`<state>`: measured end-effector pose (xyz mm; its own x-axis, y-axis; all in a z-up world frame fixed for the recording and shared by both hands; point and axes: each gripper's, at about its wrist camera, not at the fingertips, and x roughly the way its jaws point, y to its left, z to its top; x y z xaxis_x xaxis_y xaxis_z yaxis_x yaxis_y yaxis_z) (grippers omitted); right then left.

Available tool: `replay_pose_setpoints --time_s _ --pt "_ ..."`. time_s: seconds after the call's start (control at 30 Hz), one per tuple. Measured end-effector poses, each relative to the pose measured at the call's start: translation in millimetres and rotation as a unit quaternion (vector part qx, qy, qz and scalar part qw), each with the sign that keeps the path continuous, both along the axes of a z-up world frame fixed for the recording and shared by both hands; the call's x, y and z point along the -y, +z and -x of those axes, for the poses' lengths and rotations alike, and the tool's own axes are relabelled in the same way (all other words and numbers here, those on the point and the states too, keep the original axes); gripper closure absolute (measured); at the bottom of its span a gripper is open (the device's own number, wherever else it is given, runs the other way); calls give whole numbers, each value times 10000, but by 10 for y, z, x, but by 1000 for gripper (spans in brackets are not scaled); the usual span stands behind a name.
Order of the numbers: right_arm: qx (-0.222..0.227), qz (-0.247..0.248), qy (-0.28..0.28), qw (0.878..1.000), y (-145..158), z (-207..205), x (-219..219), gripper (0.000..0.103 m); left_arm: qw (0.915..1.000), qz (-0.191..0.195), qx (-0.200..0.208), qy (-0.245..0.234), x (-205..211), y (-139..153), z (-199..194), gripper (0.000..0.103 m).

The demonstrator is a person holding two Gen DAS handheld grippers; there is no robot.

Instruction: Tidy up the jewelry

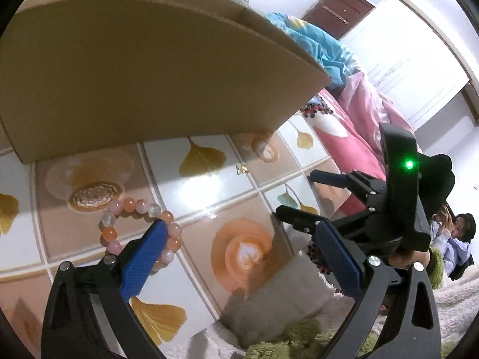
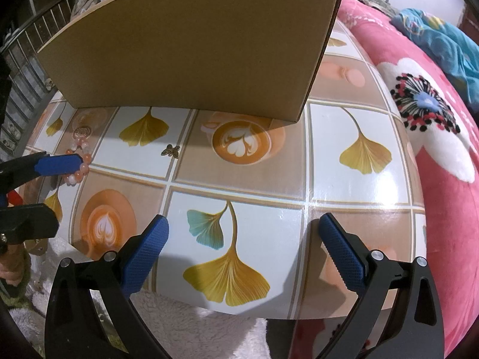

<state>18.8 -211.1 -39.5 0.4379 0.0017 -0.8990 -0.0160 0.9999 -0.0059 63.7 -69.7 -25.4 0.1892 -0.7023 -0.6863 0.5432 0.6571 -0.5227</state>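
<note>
Left tool (image 1: 239, 257) spread, finger over bead bracelet (image 1: 131, 206) lower left on desk (image 1: 197, 191); right tool (image 2: 242, 251) spread, empty.

A glossy leaf-patterned table (image 2: 353, 113) carries a cardboard box (image 2: 191, 48), bead bracelet (image 2: 78, 161), and butterfly charm (image 2: 171, 150).

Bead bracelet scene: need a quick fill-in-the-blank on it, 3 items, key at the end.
1. The bead bracelet lies on the patterned table, beside one blue finger of the ____ claw.
2. The small butterfly charm lies in front of the ____ box.
3. The right claw is open and holds ____.

Missing words: left; cardboard; nothing
</note>
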Motion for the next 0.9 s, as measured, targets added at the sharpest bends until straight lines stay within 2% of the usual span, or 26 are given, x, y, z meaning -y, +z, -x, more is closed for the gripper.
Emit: replay_pose_setpoints --time_s 0.07,0.23,0.3,0.4,0.57,0.73,0.8,0.87,0.9 --pt "6 0 -1 10000 1 2 3 7 9999 -36 116 122 -44 54 7 6" --pt "5 0 2 10000 2 0 4 7 9970 -510 376 439 -144 95 -16 6" --pt "6 1 7 10000 0 0 5 7 9958 -563 447 565 -208 134 -11 6" --pt "6 0 3 10000 1 -2 1 7 9915 -727 622 882 -331 190 -17 6" --pt "9 0 1 10000 0 -1 -2 7 9779 -1299 603 1526 -579 121 -140 6" --pt "14 1 -14 10000 -2 -6 6 7 9570 -1809 307 2245 -770 0 -322 6" --pt "12 5 -28 10000 -5 -7 3 7 9498 -2025 246 2372 -782 -43 -364 6" --pt "7 7 -36 10000 -7 -14 4 7 9456 -2186 326 2386 -759 -70 -381 6" --pt "7 7 -35 10000 -8 -13 2 7 9403 -2401 438 2373 -724 -85 -382 6"
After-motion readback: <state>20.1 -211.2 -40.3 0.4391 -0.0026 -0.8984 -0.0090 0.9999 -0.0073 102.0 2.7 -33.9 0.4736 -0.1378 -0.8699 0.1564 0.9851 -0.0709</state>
